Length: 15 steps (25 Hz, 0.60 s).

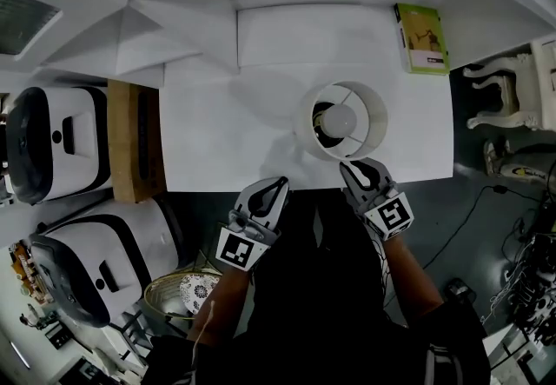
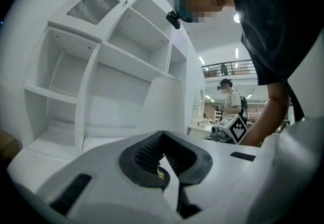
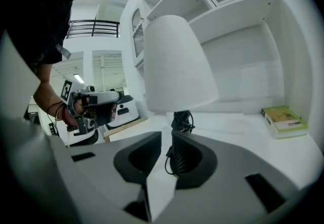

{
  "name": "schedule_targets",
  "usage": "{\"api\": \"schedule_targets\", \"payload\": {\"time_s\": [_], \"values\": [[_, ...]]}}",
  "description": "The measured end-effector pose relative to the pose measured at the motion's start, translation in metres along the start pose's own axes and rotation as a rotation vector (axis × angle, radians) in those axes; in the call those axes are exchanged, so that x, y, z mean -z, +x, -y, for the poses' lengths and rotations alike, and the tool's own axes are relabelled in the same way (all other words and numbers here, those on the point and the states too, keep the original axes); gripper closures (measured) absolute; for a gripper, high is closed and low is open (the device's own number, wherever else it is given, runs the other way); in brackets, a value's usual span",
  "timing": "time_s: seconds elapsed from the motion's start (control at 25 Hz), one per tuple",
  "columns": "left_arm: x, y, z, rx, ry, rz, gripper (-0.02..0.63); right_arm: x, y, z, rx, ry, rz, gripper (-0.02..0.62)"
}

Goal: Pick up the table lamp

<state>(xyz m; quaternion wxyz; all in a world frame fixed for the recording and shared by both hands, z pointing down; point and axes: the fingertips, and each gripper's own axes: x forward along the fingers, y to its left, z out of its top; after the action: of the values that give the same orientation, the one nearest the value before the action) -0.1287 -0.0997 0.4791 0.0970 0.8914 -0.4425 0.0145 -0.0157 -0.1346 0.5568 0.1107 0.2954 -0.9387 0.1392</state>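
Observation:
The table lamp (image 1: 343,120) stands near the front edge of the white table (image 1: 217,140); from above I see its round white shade and bulb. In the right gripper view its shade (image 3: 174,63) rises over a dark stem and cord (image 3: 182,119), just beyond my right gripper (image 3: 166,137). The right gripper (image 1: 360,168) is at the table's front edge, right in front of the lamp, open by a narrow gap and empty. My left gripper (image 1: 280,183) hangs left of the lamp at the same edge, shut on nothing. Its own view shows the shade (image 2: 164,104) ahead.
A green book (image 1: 422,38) lies at the table's back right corner. White shelving (image 2: 101,66) rises behind the table. A wooden board (image 1: 130,140) and white machines (image 1: 52,140) stand to the left, and a white ornate chair (image 1: 504,92) to the right.

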Motion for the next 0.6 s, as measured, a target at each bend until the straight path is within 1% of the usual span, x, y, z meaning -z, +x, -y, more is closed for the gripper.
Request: {"api": "schedule_targets", "payload": {"time_s": [0.2, 0.4, 0.6], "values": [[0.012, -0.001, -0.002, -0.028, -0.014, -0.014, 0.588, 0.006, 0.010, 0.002, -0.008, -0.057, 0.011, 0.549], [0.019, -0.001, 0.004, -0.030, -0.017, -0.031, 0.588, 0.015, 0.017, 0.007, 0.000, -0.054, 0.014, 0.549], [0.023, 0.001, 0.012, -0.014, -0.009, -0.048, 0.588, 0.031, 0.026, 0.017, 0.007, -0.042, 0.035, 0.549]]}}
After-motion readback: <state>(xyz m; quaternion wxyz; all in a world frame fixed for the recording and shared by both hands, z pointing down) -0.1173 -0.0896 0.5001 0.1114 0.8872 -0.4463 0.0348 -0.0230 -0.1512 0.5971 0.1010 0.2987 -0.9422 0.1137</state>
